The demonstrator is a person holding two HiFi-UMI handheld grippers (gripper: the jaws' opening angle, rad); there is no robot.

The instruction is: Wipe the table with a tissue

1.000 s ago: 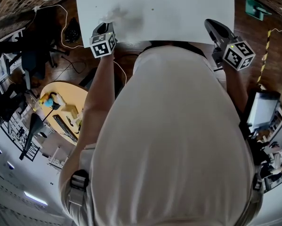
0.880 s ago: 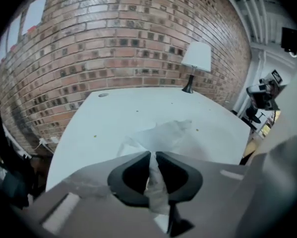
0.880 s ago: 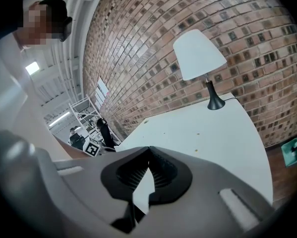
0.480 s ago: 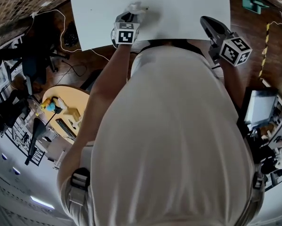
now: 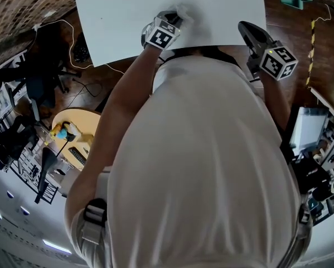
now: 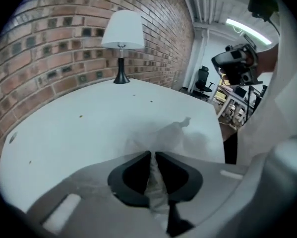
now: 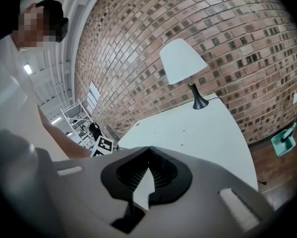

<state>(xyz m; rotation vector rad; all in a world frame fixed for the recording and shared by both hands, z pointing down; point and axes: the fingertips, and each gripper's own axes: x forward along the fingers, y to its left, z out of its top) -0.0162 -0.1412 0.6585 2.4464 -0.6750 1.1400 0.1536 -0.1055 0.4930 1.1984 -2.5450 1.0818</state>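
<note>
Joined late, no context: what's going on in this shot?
A person stands at a white table with a gripper in each hand. The left gripper is closing tight on a crumpled white tissue pinched between its jaws and presses it onto the table near the front edge. The right gripper is shut and empty, held over the table's near right corner. A lamp stands at the far end by the brick wall.

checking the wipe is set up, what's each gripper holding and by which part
The left gripper holds the tissue by a bunched end between its closing jaws, with the rest spread ahead of them. The right gripper is shut and empty.
</note>
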